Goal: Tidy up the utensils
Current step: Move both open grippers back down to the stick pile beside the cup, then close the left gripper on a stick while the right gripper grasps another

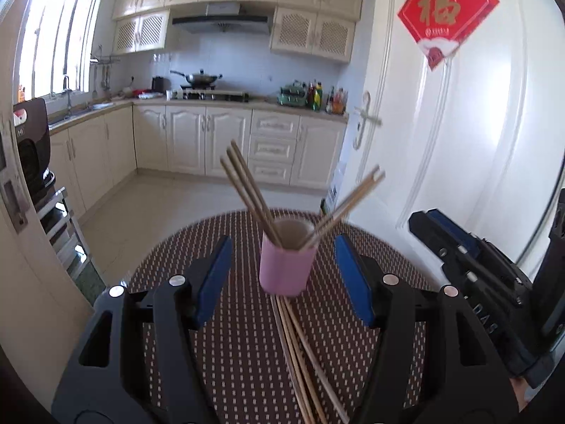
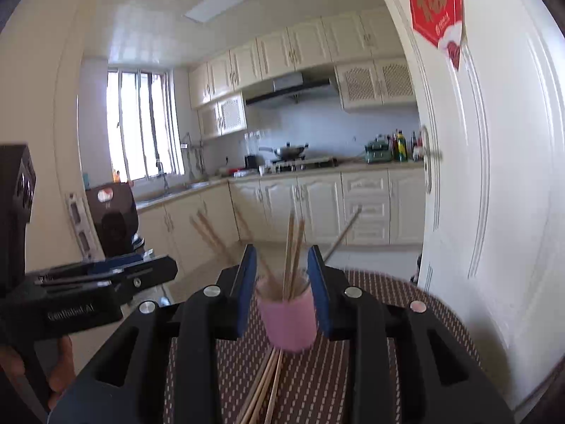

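Now both grippers hover empty, jaws wide, left gripper (image 1: 282, 275) and right gripper (image 2: 282, 293) framing the pink cylindrical cup (image 1: 286, 265) holding several chopsticks; loose wooden chopsticks (image 1: 303, 357) lie just before it on the counter, probably awaiting a pinch next.

My left tongs (image 1: 282, 275) are matte black plastic frames with blue pads on the fingers (image 1: 212, 275) and round silver screw heads at the joints; my right tongs (image 2: 282, 293) match them. White lettering marks the black body at the frame's left, beside bare skin of my hand (image 2: 60, 371)
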{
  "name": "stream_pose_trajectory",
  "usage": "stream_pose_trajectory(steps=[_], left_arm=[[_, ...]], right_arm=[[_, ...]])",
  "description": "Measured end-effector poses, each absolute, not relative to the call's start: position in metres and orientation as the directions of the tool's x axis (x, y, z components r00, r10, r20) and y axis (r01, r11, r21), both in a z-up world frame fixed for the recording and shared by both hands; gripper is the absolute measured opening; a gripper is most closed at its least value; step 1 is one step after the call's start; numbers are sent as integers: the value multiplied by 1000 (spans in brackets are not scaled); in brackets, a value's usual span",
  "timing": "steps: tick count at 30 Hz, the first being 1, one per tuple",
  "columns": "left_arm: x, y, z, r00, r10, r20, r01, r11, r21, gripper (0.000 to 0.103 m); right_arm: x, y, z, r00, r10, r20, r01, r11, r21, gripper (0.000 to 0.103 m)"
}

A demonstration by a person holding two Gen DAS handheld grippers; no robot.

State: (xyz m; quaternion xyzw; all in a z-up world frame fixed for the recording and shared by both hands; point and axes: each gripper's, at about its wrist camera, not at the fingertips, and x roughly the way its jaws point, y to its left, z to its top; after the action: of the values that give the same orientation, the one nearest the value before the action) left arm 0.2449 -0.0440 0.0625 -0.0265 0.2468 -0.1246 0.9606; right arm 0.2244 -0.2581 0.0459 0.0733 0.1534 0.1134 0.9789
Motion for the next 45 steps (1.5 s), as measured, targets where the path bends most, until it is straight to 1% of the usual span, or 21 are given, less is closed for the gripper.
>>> stream_pose_trajectory(steps=[2, 5, 7, 9, 16, 19, 26, 27, 29, 32, 37, 45], left_arm=[[244, -45, 54, 825, -251, -506, 232, 967, -101, 60], [251, -44, 37, 759, -271, -592, 246, 961, -124, 60], [257, -44, 26, 705, -275, -653, 245, 959, -139, 60], [262, -44, 14, 667, -285, -689, 248, 956, -155, 60], [282, -40, -24, 549, -290, -784, 217, 955, -201, 60], [292, -39, -40, 512, -271, -815, 193, 961, -199, 60], [316, -44, -67, 439, -281, -854, 176, 958, -225, 59], [319, -46, -70, 436, -273, -857, 171, 961, -220, 57], [325, -49, -77, 419, -271, -867, 172, 961, -217, 48], [334, -53, -88, 396, -267, -879, 170, 962, -215, 41], [344, -59, -100, 371, -272, -888, 169, 960, -223, 38], [358, -78, -113, 375, -232, -898, 188, 967, -171, 36]], right_arm=[[225, -253, 33, 902, 261, -344, -211, 961, 176, 29], [232, -247, 18, 859, 273, -432, -215, 960, 180, 31], [242, -243, 4, 807, 295, -513, -218, 954, 205, 35], [249, -240, -7, 766, 302, -567, -214, 952, 218, 38], [266, -229, -36, 664, 291, -689, -198, 957, 213, 39], [274, -232, -45, 639, 283, -715, -170, 959, 227, 39], [288, -238, -61, 587, 287, -757, -146, 957, 249, 40], [291, -238, -63, 580, 284, -764, -144, 958, 247, 40], [294, -239, -66, 573, 287, -768, -141, 957, 253, 40], [296, -241, -73, 557, 289, -779, -128, 956, 264, 41], [305, -239, -77, 538, 296, -789, -138, 954, 264, 42], [314, -239, -82, 524, 289, -801, -132, 957, 259, 43]])
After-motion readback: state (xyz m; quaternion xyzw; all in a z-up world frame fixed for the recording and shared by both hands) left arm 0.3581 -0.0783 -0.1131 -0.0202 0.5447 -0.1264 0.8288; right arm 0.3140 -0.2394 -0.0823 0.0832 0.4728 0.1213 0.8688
